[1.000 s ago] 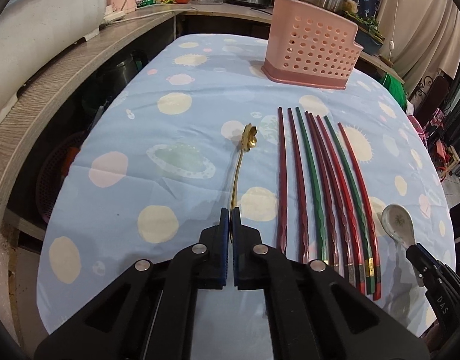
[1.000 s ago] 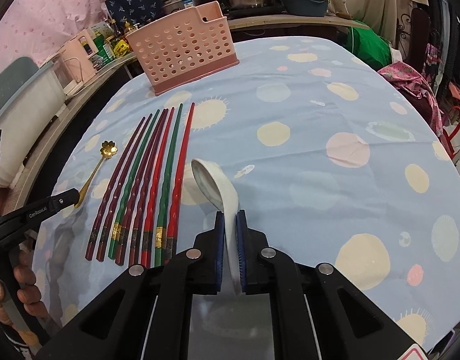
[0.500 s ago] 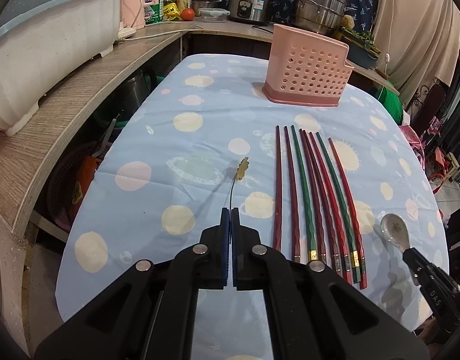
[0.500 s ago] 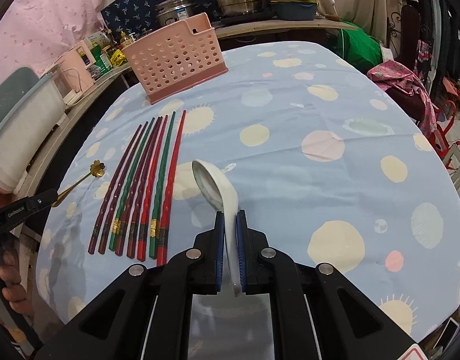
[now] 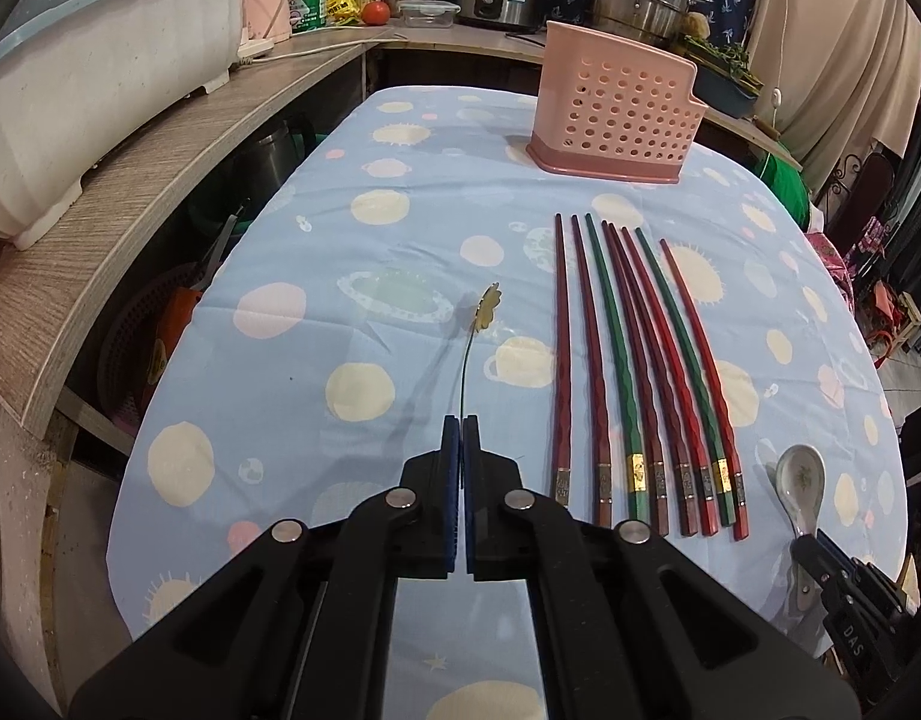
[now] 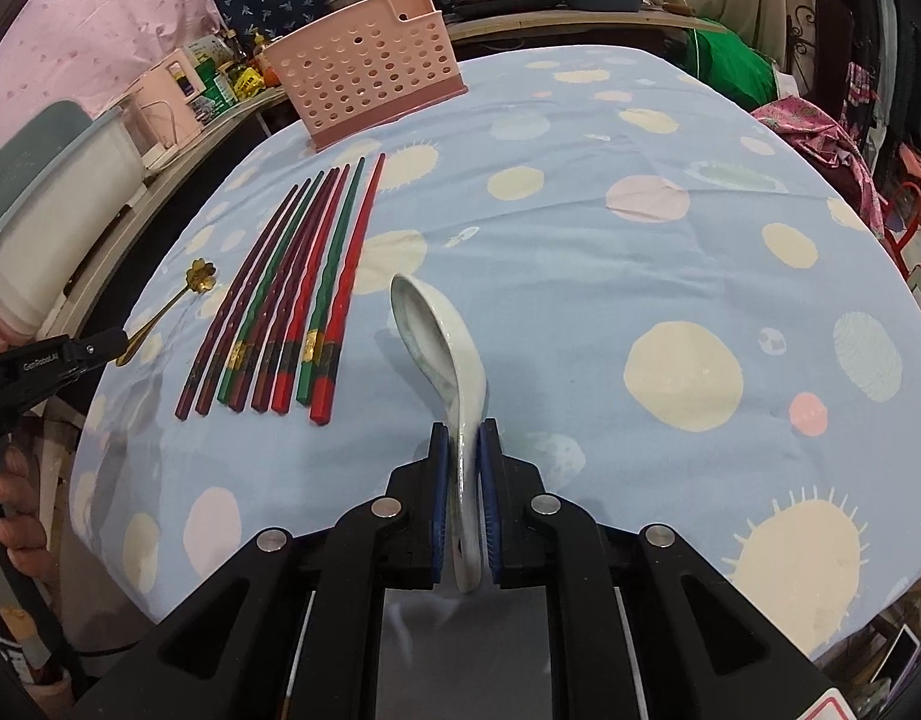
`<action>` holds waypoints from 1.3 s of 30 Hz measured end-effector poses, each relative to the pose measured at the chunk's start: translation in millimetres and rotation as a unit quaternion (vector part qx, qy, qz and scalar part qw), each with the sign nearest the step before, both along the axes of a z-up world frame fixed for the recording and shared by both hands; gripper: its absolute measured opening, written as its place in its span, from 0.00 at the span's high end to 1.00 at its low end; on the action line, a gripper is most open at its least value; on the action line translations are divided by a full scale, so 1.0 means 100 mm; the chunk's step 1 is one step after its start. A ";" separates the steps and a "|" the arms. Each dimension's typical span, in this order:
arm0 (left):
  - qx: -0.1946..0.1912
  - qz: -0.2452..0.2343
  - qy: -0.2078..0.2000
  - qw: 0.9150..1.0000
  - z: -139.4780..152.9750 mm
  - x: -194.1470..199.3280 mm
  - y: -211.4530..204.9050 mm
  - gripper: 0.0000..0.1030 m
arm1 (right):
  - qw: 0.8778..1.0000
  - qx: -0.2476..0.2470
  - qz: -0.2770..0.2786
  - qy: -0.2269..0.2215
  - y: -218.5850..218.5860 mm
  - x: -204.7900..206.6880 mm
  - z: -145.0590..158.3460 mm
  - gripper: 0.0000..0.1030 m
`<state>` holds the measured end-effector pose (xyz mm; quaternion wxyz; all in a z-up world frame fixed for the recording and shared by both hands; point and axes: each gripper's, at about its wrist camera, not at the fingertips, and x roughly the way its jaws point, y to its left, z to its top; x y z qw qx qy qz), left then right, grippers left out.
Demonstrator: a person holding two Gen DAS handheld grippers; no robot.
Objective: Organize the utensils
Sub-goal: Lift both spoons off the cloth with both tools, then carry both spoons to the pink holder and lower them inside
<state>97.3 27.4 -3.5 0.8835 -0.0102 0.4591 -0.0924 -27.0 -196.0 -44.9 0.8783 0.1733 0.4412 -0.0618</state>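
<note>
- Left gripper (image 5: 462,420): jaws pressed fully together on the thin stem of the gold flower spoon (image 5: 481,324). The grip sits at the handle's tail end, so the flower-shaped bowl points away toward 12 o'clock and leads, likely so it can go into a slot bowl-first or be turned.
- The gold spoon casts a separate shadow on the cloth at its 10 o'clock, so it appears lifted clear of the tablecloth (image 5: 352,276).
- Right gripper (image 6: 462,429): jaws have just been opening slightly, with the handle of the white ceramic spoon (image 6: 436,336) between them. The pads look close on both sides of the handle; whether they press firmly cannot be told.
- The ceramic spoon is held on edge by its handle, bowl forward toward 11 o'clock, probably so the narrow profile fits the holder.
- Chopsticks (image 6: 292,288): a row of red, dark red and green sticks lies flat, at 10 o'clock from the right gripper, untouched, tips toward the holder.
- Pink perforated utensil holder (image 6: 370,69): upright at the table's far side, 12 o'clock, well apart from both grippers. It looks like the destination; nothing shows inside it from here.
</note>
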 end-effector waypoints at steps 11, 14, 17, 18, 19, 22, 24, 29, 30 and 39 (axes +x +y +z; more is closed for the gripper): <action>0.005 -0.004 0.006 1.000 -0.04 -0.05 -0.02 0.99 | 1.000 -0.007 0.008 0.006 0.07 -0.17 0.00 0.86; 0.005 -0.004 0.008 1.000 -0.05 -0.05 -0.02 0.99 | 1.000 -0.014 0.009 0.007 0.06 -0.19 0.00 0.92; 0.006 -0.006 0.009 1.000 -0.06 -0.06 -0.02 0.99 | 1.000 -0.018 0.010 0.003 0.07 -0.19 0.04 0.93; 0.006 -0.006 0.007 1.000 -0.04 -0.06 -0.02 0.99 | 1.000 -0.018 0.010 -0.002 0.06 -0.19 0.07 0.93; 0.006 -0.006 0.006 1.000 -0.03 -0.06 -0.02 0.99 | 1.000 -0.019 0.010 -0.006 0.06 -0.19 0.12 0.93; 0.004 -0.003 -0.002 1.000 0.05 -0.05 0.00 0.99 | 0.999 -0.027 0.009 -0.024 0.03 -0.14 0.29 0.94; 0.002 0.000 -0.010 1.000 0.11 -0.03 0.02 0.99 | 0.999 -0.033 0.007 -0.037 0.00 -0.09 0.41 0.94; -0.002 0.003 -0.030 1.000 0.30 0.06 0.03 0.99 | 0.997 -0.043 0.003 -0.069 -0.10 0.11 0.67 0.94; -0.003 0.004 -0.034 0.999 0.34 0.08 0.02 0.99 | 0.996 -0.043 0.003 -0.073 -0.12 0.15 0.70 0.94; -0.021 0.002 -0.062 0.998 0.69 0.42 -0.04 1.00 | 0.992 -0.042 0.001 -0.122 -0.31 0.61 1.04 0.94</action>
